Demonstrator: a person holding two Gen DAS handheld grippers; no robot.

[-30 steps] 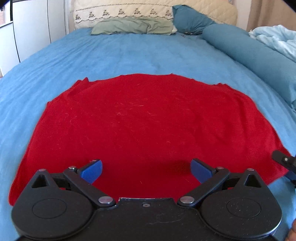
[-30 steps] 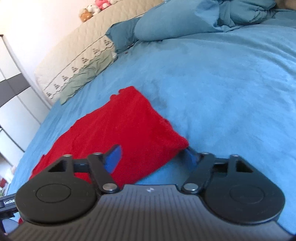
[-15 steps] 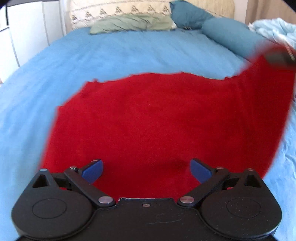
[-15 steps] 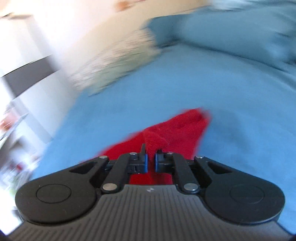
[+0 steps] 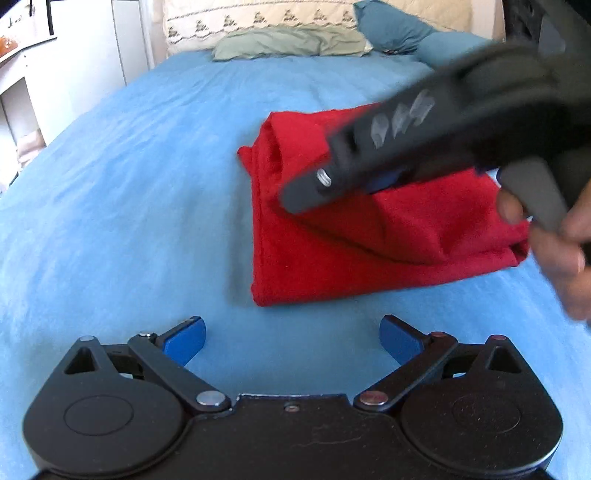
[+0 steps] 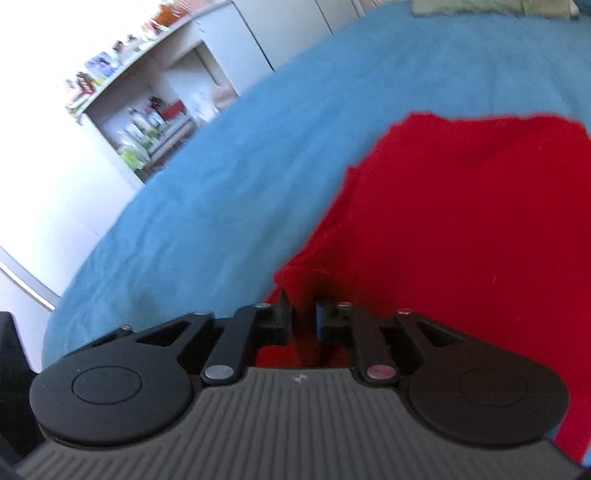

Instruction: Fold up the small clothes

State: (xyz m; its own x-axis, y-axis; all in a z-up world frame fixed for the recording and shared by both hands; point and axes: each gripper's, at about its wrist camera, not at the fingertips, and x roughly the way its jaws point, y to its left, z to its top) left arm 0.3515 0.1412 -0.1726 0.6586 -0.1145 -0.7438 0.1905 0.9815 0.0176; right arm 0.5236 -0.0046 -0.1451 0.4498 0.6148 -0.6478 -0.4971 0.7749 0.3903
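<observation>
A: What sort of place is this?
B: A bedroom in a home. A bed (image 5: pixel 129 192) with a blue cover fills the view.
A: What else shows it?
B: Pillows (image 5: pixel 291 42) lie along the far edge against a quilted cream headboard (image 5: pixel 258 16). White wardrobes (image 5: pixel 85 55) stand beside the bed, and cluttered shelves (image 6: pixel 147 122) hold household bits.

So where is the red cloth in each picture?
Left wrist view: the red cloth lies right of the middle, partly folded, behind the open left gripper.
Right wrist view: the cloth fills the right side, pinched in the right gripper.
Shared landmark: the blue bedcover under it.
</observation>
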